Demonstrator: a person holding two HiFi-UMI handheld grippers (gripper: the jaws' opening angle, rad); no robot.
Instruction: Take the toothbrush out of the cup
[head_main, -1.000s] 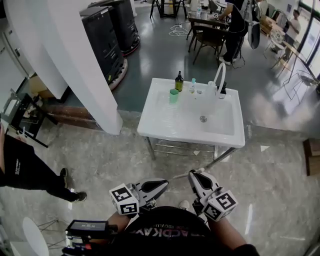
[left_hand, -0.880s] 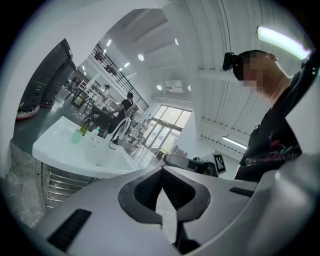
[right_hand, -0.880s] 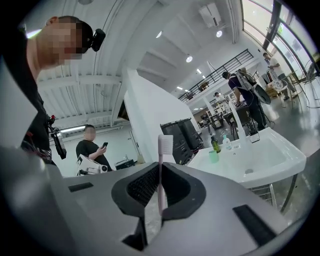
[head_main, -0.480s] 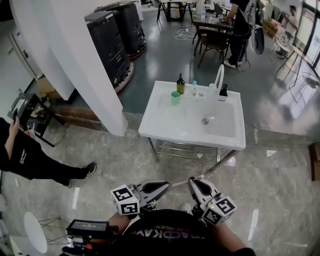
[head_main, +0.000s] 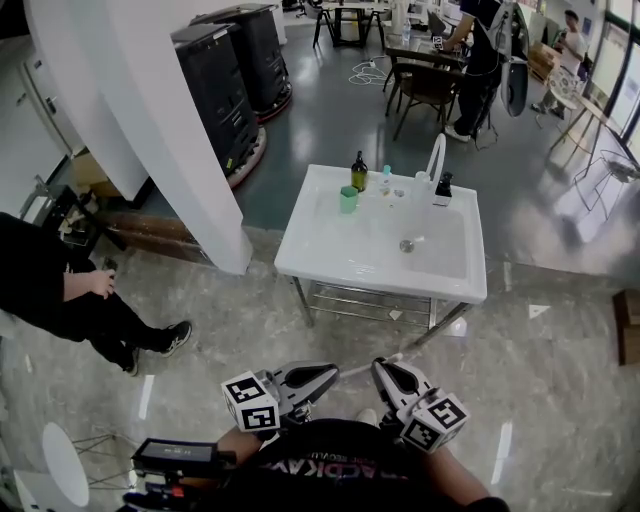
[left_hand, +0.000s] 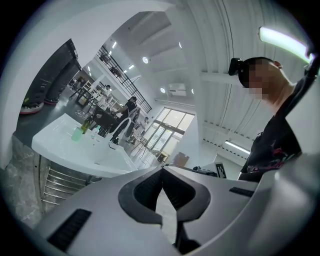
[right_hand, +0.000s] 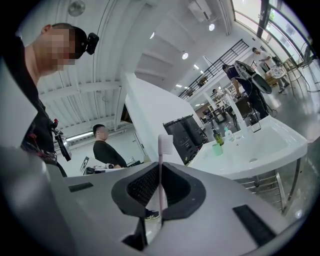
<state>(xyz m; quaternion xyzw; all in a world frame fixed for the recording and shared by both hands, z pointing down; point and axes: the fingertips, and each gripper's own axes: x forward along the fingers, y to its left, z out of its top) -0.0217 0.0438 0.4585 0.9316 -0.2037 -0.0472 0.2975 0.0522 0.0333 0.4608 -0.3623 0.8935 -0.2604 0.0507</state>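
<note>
My right gripper (right_hand: 160, 167) is shut on a pale pink toothbrush (right_hand: 161, 150). The brush stands upright between the jaws, its head above them. In the head view both grippers sit low and close to my body, the left gripper (head_main: 333, 371) beside the right gripper (head_main: 379, 366). My left gripper (left_hand: 161, 171) is shut with nothing in it. The green cup (head_main: 347, 199) stands far ahead on the white sink unit (head_main: 330, 262), near its back left corner. The cup (right_hand: 217, 149) also shows small in the right gripper view, and the cup (left_hand: 76, 134) in the left gripper view.
On the sink's back rim stand a dark bottle (head_main: 358, 172), a small clear bottle (head_main: 386, 178), a white faucet (head_main: 436, 158) and a black dispenser (head_main: 442, 188). A white pillar (head_main: 170, 120) rises at left. A person in black (head_main: 60, 300) is at far left.
The head view has drifted a little nearer the sink. The person in black at left has shifted and bent lower. Both grippers keep their places, the right still holding the toothbrush.
</note>
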